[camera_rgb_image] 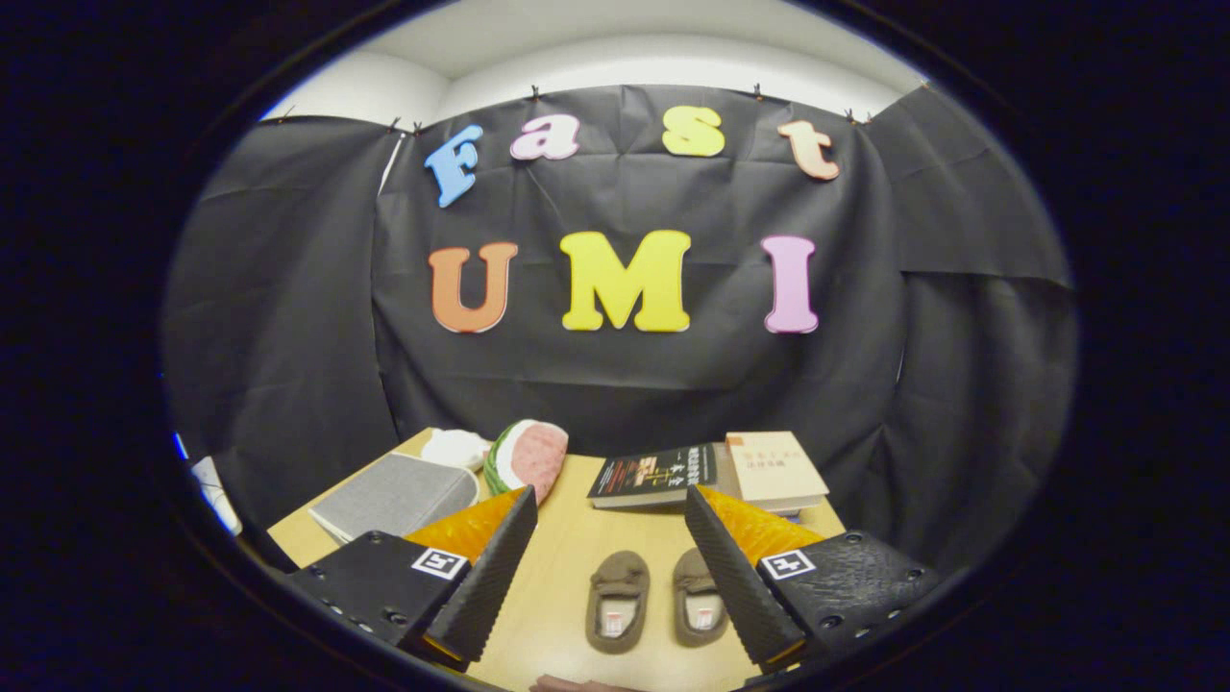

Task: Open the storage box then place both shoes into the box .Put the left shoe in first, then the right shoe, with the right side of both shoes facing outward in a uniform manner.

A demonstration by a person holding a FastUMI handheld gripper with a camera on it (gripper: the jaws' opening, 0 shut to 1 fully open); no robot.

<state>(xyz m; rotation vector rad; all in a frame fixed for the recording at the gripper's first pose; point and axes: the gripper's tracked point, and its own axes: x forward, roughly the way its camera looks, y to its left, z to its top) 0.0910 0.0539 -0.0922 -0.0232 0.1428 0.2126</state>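
— From where is the scene viewed?
— From a camera carried on the gripper (610, 567), looking forward along its two fingers, which are spread wide apart; the wooden table (567, 577) is seen from above, at a downward slant.
— How near is it held?
— Quite near: the pair of shoes (658, 598) is framed between the fingers. Beyond the shoes, books (711, 471) are seen, then the booth wall. Edges are bent by the fisheye, so the tilt is perhaps overstated.

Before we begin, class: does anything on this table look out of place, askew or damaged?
Nothing stands out. The two brown shoes sit side by side, neatly paired, between the open tool fingers. The books lie stacked flat beyond them, the grey box beside them.
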